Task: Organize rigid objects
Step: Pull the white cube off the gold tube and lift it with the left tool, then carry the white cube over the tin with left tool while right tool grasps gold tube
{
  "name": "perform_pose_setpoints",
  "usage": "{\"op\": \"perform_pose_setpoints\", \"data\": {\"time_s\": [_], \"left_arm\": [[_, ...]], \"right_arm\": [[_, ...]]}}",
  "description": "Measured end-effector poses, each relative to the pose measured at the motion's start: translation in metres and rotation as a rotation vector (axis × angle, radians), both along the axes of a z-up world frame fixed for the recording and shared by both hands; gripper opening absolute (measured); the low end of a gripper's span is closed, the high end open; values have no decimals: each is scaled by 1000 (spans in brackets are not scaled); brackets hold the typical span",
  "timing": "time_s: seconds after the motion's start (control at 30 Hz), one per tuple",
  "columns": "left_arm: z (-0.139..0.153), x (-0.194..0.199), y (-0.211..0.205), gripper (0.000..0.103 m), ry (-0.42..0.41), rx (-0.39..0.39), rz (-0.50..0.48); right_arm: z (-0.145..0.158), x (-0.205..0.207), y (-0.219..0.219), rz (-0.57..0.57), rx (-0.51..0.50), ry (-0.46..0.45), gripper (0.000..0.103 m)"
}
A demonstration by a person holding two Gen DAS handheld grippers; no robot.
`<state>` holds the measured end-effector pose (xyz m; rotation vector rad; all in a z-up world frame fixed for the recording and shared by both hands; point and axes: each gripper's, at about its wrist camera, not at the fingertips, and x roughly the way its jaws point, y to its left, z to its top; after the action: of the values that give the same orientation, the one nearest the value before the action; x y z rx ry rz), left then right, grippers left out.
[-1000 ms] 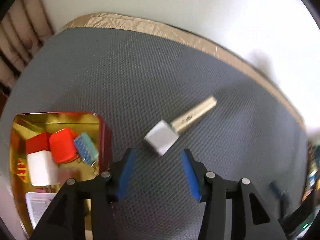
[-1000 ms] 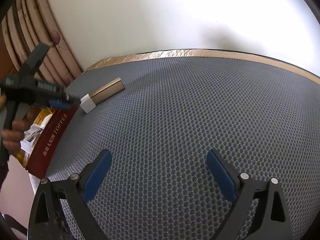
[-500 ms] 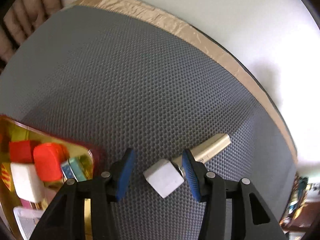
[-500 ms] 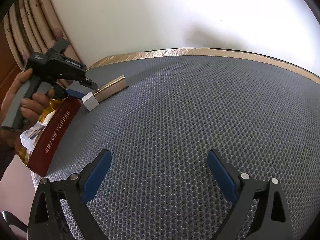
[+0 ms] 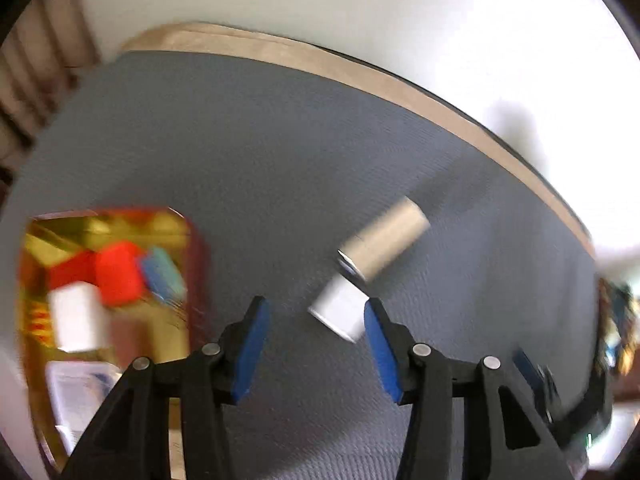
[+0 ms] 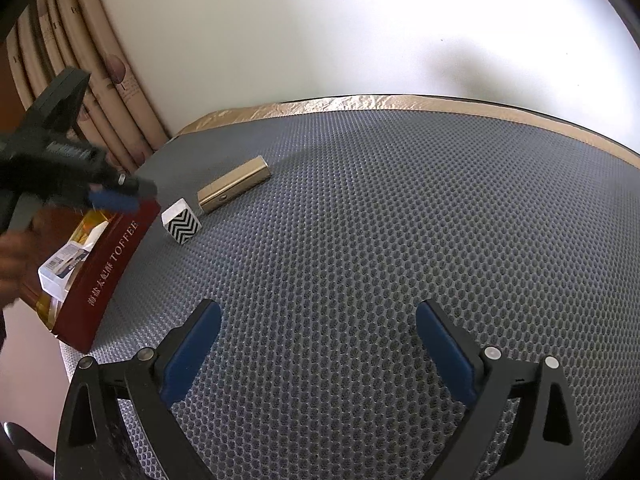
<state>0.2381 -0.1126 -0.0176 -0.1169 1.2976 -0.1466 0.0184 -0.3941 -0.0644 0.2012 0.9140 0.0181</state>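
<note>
A white block [image 5: 340, 312] with a black zigzag face [image 6: 182, 227] lies on the grey mat beside a gold bar [image 5: 386, 240] [image 6: 234, 184]. A red toffee tin [image 6: 108, 268] [image 5: 196, 248] at the mat's left holds red, white and blue pieces [image 5: 116, 280]. My left gripper [image 5: 314, 332] is open, with the white block just ahead of its right finger; in the right wrist view it [image 6: 116, 196] hovers above the tin's far end. My right gripper [image 6: 318, 348] is open and empty over bare mat.
The mat [image 6: 400, 240] has a gold tape border [image 6: 360, 102] along its far edge against a white wall. Rolled paper tubes [image 6: 92, 72] stand at the far left. The tin also holds a white card box [image 6: 60, 268].
My left gripper has pulled back and up from the white block, which stays on the mat with its zigzag face now showing. My right gripper has not moved.
</note>
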Motion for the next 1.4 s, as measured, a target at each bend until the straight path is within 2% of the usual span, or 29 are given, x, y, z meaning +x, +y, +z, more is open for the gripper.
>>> {"op": "perform_pose_setpoints", "data": {"time_s": [0.1,0.17,0.2,0.3,0.43,0.57,0.67,0.87,0.9,0.93,0.97,1.13,1.27,1.4], "left_arm": [[-12,16,0,50,90,-18,-21],[-20,14,0,50,153,-98,-20],[-21,11,2,50,160,-114,-14],[-21,-4,4,50,153,-82,-13],[-29,3,5,50,177,-152,11],[-30,10,-17,51,159,-79,-134],[-38,14,-22,51,160,-60,-203],[-47,16,-42,50,122,30,-341],[-48,15,-43,49,110,52,-351],[-50,12,-43,34,100,69,-349],[-50,9,-43,33,88,71,-346],[-32,-27,-43,33,24,32,-311],[-9,-86,-35,33,-34,-55,-266],[9,-140,-9,33,-31,-183,-180]], "right_arm": [[-1,1,1,4,2,-1,98],[-1,1,1,5,3,-1,98],[-1,2,1,6,3,0,98],[-3,3,3,11,1,6,98],[-3,3,5,18,1,3,99],[-3,1,5,17,2,1,100],[-3,1,5,18,2,2,100],[-4,2,4,21,-1,8,100],[-4,3,4,20,-1,8,100],[-5,4,5,20,-1,9,100],[-5,4,5,19,-1,10,100],[-7,9,3,26,-3,19,100],[-9,12,4,27,-10,26,100],[-14,23,15,34,-58,81,101]]}}
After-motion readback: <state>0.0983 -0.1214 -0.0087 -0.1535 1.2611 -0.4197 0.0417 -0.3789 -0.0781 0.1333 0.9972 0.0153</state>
